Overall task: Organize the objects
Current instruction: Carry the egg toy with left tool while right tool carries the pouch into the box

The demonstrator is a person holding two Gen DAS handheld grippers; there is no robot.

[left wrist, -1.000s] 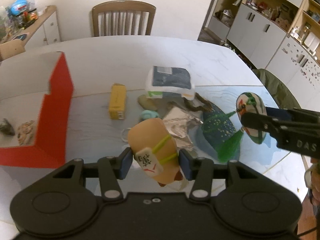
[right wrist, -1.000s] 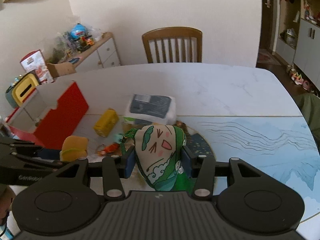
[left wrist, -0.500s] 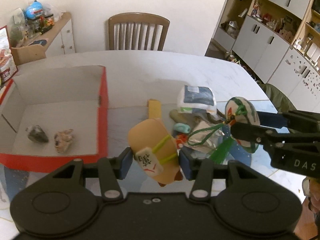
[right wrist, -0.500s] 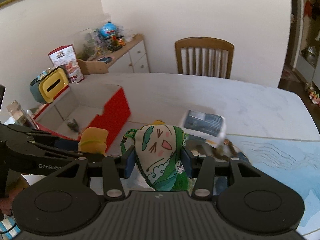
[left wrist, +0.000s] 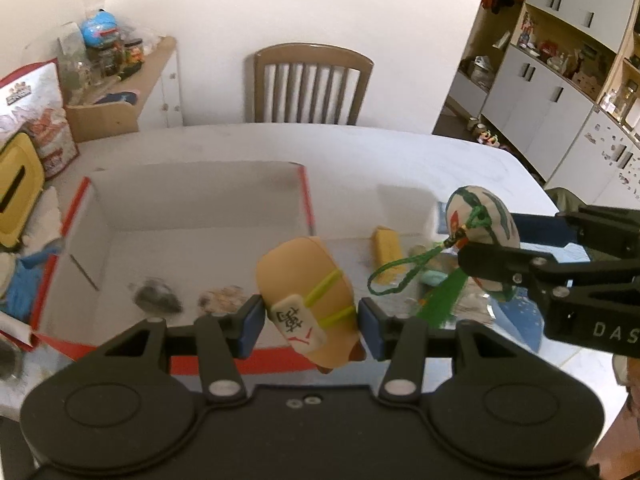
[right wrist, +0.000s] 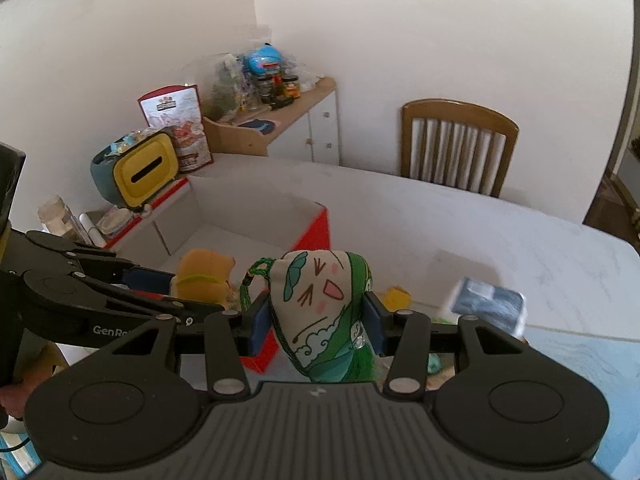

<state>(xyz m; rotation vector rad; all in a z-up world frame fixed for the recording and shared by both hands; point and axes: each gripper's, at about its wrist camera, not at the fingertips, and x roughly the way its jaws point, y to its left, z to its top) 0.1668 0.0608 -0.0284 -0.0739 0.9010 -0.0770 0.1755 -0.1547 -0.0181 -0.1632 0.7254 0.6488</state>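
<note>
The left gripper (left wrist: 310, 320), angled downward, clamps a tan plush toy with a mahjong tile (left wrist: 306, 300) above the red-walled open cardboard box (left wrist: 308, 204). Beside it, the right gripper (right wrist: 316, 320) pinches a green-and-cream cartoon-face pouch (right wrist: 320, 304) over the white surface (left wrist: 360, 148).

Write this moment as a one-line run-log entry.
left gripper: holding tan plush | right gripper: holding green pouch | red box: open

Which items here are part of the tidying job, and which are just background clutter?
In the job:
- tan plush toy in left gripper
- green sachet pouch in right gripper
- red box
- yellow block

Lying about:
- wooden chair
- yellow tissue holder
</note>
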